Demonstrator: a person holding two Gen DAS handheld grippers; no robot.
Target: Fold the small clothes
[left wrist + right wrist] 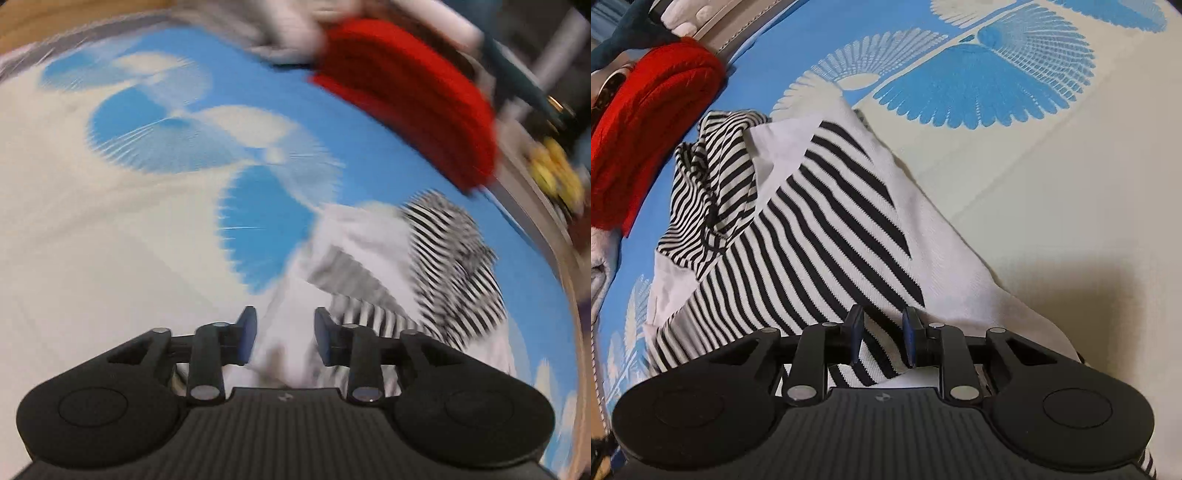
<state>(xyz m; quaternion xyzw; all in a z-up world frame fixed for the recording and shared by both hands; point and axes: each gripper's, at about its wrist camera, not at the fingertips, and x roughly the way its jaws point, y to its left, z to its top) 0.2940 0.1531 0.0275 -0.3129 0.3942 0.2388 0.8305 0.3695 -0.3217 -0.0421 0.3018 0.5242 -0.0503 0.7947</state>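
Blue-patterned bedspread (1052,184), bare rightward; both claws (284,339) (882,338) part-spread over striped garment (820,221), not visibly pinching.

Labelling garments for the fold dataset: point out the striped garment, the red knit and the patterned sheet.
striped garment (827,229): right wrist view, middle of the striped panel.
red knit (646,122): right wrist view, centre of the folded stack.
patterned sheet (1052,177): right wrist view, bare cream area beside the garment.
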